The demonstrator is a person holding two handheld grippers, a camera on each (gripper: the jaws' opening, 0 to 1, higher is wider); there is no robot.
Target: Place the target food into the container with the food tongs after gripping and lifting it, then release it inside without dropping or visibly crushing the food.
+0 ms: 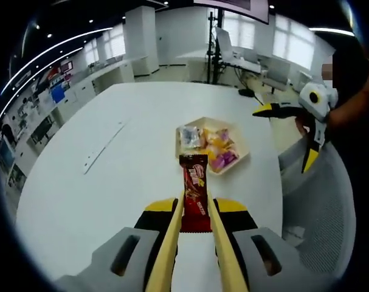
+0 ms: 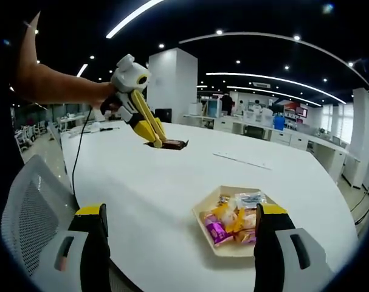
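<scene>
The tabletop (image 1: pixel 111 182) is white, smooth and matte, with a rounded edge. On it stands a shallow, pale cream tray (image 1: pixel 242 141) of square shape with soft corners. The tray holds several small wrapped snacks (image 1: pixel 217 149): one in clear crinkled plastic, others in glossy yellow, orange and purple film. In the right tool view the same tray (image 2: pixel 202 228) sits between the two jaws of that view, with the snacks (image 2: pixel 233 222) heaped inside.

The left tool (image 1: pixel 195 210) has long, thin yellow tongs mounted on grey plastic jaws with black and yellow shoulders. The tongs are drawn narrow and hold a chocolate bar (image 1: pixel 195 188) by its lower part. The bar is flat and rectangular, in a shiny dark red wrapper with white lettering and a serrated end. It stands out in front of the tongs, above the tabletop, just short of the tray. In the right tool view the left tool (image 2: pixel 157 139) is held by a hand (image 2: pixel 108 97), and the bar (image 2: pixel 172 144) looks like a small dark slab at the tong tips, well apart from the tray.

The right tool (image 2: pixel 181 243) has its jaws spread wide, with nothing between them. In the left tool view the right tool (image 1: pixel 312 115) also shows, white with yellow and black tips, near a grey mesh chair (image 1: pixel 324 207).
</scene>
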